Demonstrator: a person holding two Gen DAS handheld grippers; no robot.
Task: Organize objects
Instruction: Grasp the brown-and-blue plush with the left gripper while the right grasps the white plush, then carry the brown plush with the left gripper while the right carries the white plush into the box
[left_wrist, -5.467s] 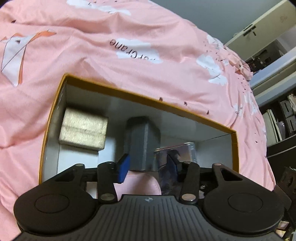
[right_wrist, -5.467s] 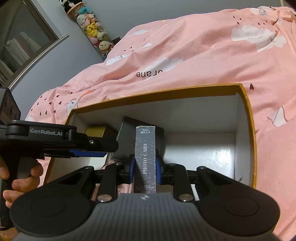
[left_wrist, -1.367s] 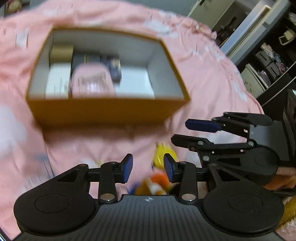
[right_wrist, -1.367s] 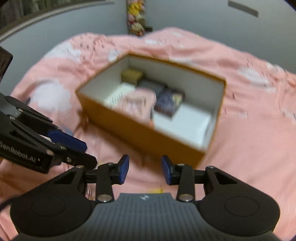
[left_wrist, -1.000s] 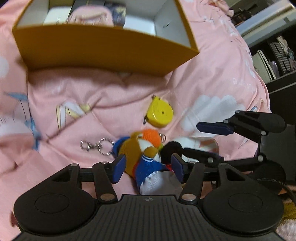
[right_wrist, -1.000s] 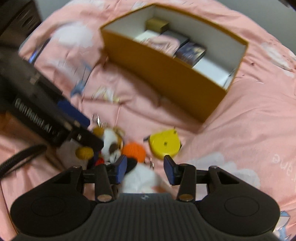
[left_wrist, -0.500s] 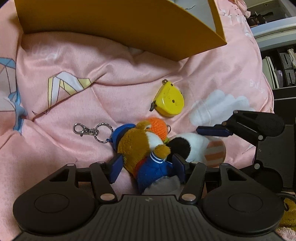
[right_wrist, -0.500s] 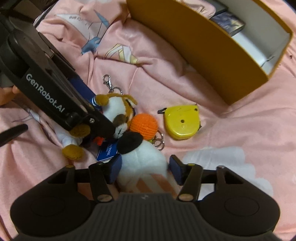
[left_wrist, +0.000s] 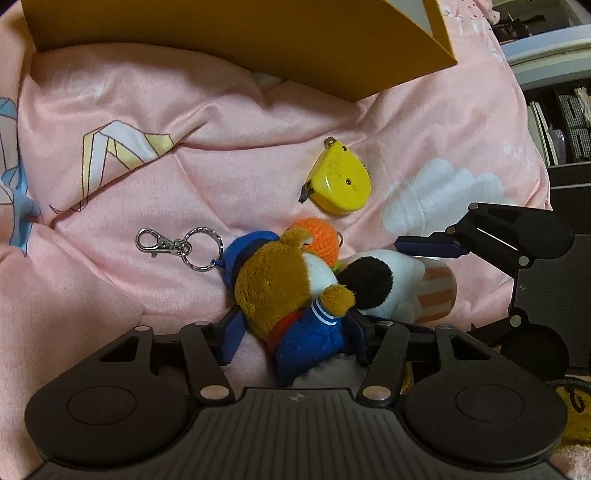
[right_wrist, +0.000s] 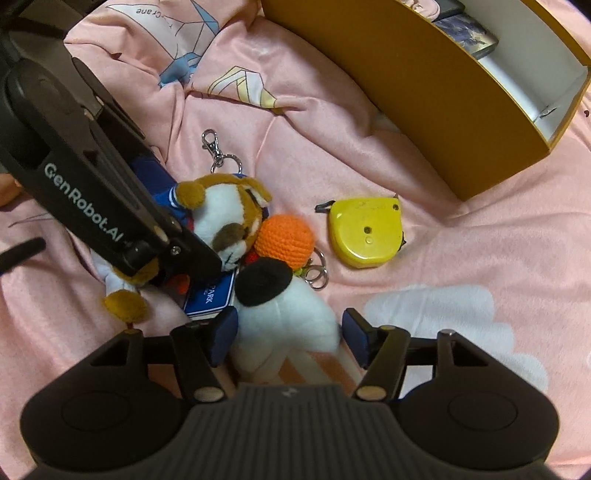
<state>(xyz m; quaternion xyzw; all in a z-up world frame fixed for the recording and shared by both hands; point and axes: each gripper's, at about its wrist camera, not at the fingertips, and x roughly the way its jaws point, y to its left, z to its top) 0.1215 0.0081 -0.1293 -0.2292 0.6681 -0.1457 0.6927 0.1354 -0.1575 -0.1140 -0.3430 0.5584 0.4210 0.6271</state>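
Observation:
A brown dog plush (left_wrist: 277, 284) in a blue jacket lies on the pink bedspread, its keyring (left_wrist: 177, 245) to its left. My left gripper (left_wrist: 291, 338) is open, one finger on each side of the plush's body. A white plush with a black ear (right_wrist: 280, 314) lies beside it; it also shows in the left wrist view (left_wrist: 384, 284). My right gripper (right_wrist: 290, 338) is open around the white plush. An orange crochet ball (right_wrist: 286, 236) and a yellow tape measure (right_wrist: 364, 230) lie nearby. The orange box (right_wrist: 424, 85) stands beyond.
The orange box (left_wrist: 258, 33) holds a dark card box (right_wrist: 465, 31) and other items. The pink bedspread (left_wrist: 129, 110) is rumpled, with folds near the box. Dark shelving (left_wrist: 561, 110) stands at the right past the bed's edge.
Both grippers left the box, swung down over the plush toys and opened wider. In the last half second they came lower, with their fingers on either side of the plushes.

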